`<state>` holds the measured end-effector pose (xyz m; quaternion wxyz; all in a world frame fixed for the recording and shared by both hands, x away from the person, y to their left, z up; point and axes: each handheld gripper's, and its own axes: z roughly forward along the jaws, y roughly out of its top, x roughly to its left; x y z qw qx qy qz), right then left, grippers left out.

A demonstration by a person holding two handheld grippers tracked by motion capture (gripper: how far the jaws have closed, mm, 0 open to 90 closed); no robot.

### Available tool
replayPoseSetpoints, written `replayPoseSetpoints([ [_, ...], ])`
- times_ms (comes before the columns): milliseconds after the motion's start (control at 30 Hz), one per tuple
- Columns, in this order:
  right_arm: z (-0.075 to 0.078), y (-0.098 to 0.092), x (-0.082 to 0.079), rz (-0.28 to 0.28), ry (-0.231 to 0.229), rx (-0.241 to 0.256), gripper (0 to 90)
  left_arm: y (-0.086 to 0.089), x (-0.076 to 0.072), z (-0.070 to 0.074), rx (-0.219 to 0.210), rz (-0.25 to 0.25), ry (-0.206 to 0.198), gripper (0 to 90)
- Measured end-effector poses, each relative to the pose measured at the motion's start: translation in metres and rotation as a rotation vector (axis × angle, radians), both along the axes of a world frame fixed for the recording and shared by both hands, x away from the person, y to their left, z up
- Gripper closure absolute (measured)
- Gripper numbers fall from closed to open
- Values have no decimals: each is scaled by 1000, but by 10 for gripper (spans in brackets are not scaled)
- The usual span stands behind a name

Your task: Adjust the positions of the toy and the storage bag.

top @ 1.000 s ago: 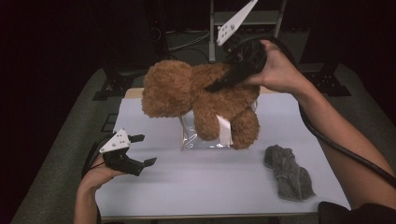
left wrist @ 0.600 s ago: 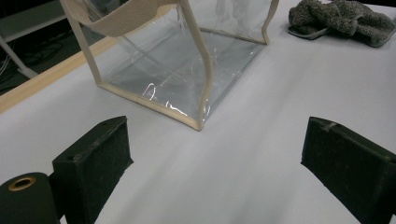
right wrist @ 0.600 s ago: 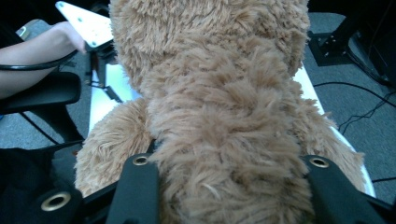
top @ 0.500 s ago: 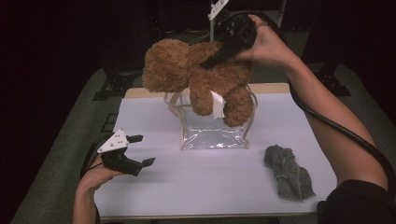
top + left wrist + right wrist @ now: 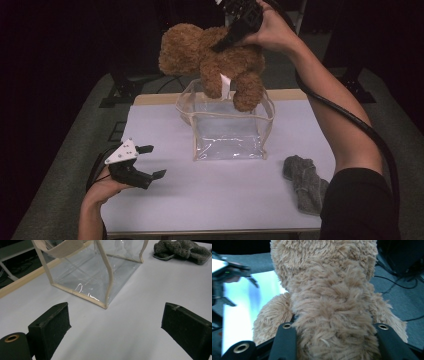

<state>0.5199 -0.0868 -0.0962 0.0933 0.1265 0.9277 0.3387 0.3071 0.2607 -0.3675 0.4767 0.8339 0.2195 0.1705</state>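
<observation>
The right gripper (image 5: 235, 35), clamped on the teddy bear (image 5: 212, 57) above the clear bag (image 5: 227, 127), could probably snag a leg on the floppy rim, while the left gripper (image 5: 145, 161) idles apart.

Teddy bear (image 5: 332, 315) between black fingers (image 5: 285, 342)

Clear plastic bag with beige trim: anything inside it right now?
Nothing visible inside the clear plastic bag with beige trim; through its walls only the white table shows. The brown plush teddy bear hangs above the opening, its legs covering part of the far rim.
</observation>
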Motion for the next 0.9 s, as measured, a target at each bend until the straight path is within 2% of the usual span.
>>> replayPoseSetpoints([
  [233, -22, 10, 12, -10, 6, -18, 565, -1, 0, -1, 5, -7, 6, 73],
  [333, -31, 18, 5, 13, 2, -37, 564, 1, 0, -1, -2, -2, 2, 73],
  [433, -35, 22, -7, 39, 3, -35, 563, 1, 0, -1, 3, 2, 5, 73],
  [633, -41, 19, -29, 80, 30, -4, 561, -2, -3, 0, 3, -9, -1, 73],
  [700, -44, 16, -36, 94, 53, 12, 561, -3, -3, 0, 4, -9, -1, 73],
  [800, -50, 11, -35, 92, 70, 15, 560, -5, -2, 0, 11, -15, -1, 73],
  [900, -60, 4, -24, 57, 84, 11, 559, -6, -2, -1, 11, -15, 1, 73],
])
